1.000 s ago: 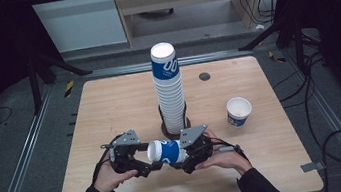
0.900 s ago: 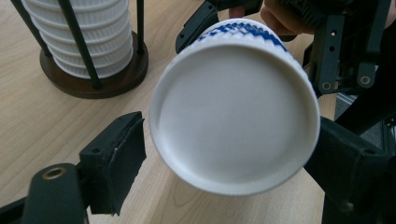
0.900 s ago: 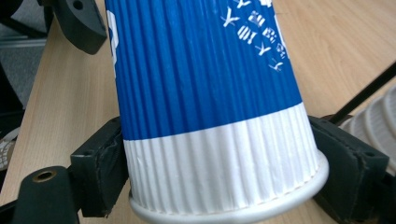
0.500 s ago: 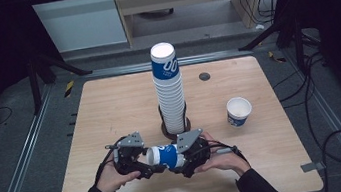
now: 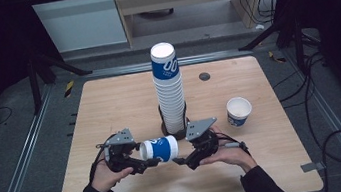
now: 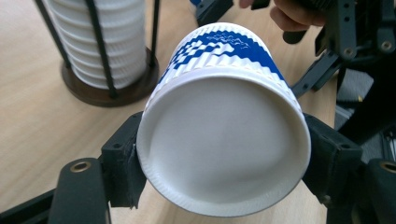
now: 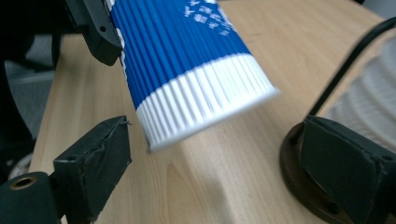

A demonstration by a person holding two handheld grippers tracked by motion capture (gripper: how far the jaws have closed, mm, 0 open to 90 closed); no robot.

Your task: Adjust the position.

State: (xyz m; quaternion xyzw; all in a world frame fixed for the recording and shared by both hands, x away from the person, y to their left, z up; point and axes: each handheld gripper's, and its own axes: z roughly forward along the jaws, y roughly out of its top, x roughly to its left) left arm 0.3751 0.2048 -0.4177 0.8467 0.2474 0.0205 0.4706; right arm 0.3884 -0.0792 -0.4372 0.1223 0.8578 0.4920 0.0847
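Observation:
A blue and white ribbed paper cup [image 5: 160, 149] lies on its side above the table's near middle. My left gripper [image 5: 140, 164] is shut on it. In the left gripper view the cup's flat white end [image 6: 224, 140] faces the camera, and both black pads [image 6: 122, 168] press on its sides. My right gripper [image 5: 183, 161] sits just right of the cup. Its jaws have just been opening, and its pads [image 7: 95, 170] stand wide apart. The cup's white ribbed end [image 7: 205, 107] hangs between and above them, untouched.
A tall stack of the same cups [image 5: 168, 88] stands in a dark round holder with black rods [image 6: 109, 88] just behind both grippers. One loose cup [image 5: 239, 111] stands upright to the right. Bare wood lies to the left and near the front edge.
The right gripper's jaws have spread and come off the cup, and that hand has drawn back a little to the right. The left gripper still holds the cup in about the same place.

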